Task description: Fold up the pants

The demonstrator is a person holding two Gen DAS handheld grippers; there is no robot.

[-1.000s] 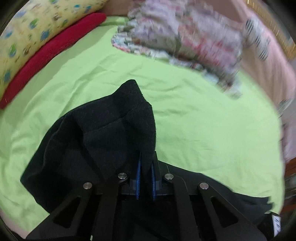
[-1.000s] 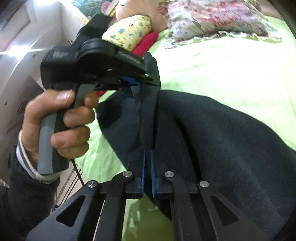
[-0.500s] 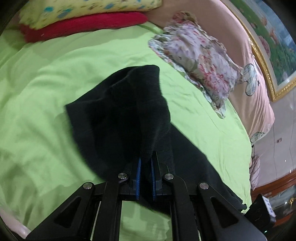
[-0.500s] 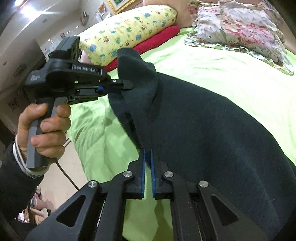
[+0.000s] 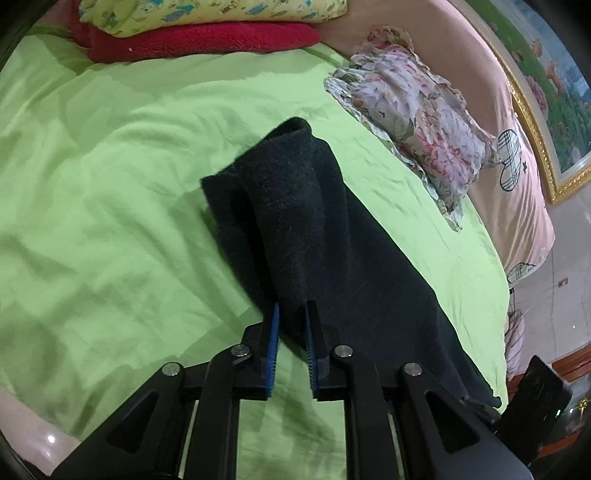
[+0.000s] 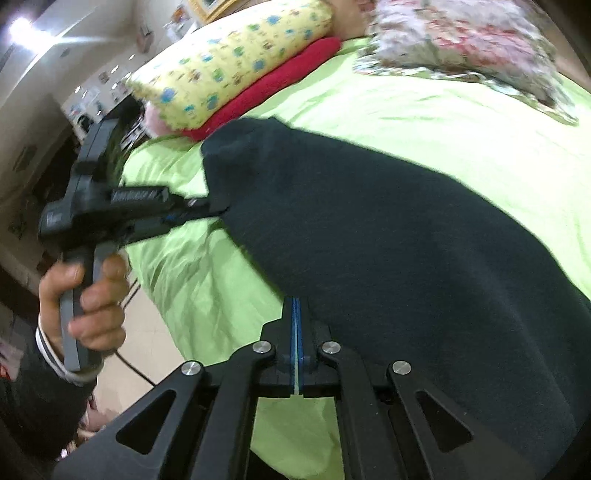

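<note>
The black pants (image 5: 325, 236) lie stretched along the green bed sheet (image 5: 110, 206), one end bunched up toward the pillows. My left gripper (image 5: 291, 314) has its jaws slightly parted around the near edge of the cloth, which still lies between the blue pads (image 5: 273, 332). It also shows in the right wrist view (image 6: 207, 210), at the pants' left end. My right gripper (image 6: 296, 306) is shut, pads pressed together, at the near edge of the pants (image 6: 406, 240); whether cloth is pinched between them is hidden.
A yellow patterned pillow (image 5: 207, 14) on a red blanket (image 5: 199, 40) lies at the head of the bed. A floral pillow (image 5: 417, 114) sits to the right, by a pink cover (image 5: 517, 177). The bed edge and floor (image 6: 147, 354) are close on the left.
Both grippers lowered the pants from hanging in the air onto the sheet and spread them out. My left jaws have opened a little; the right stays shut.
</note>
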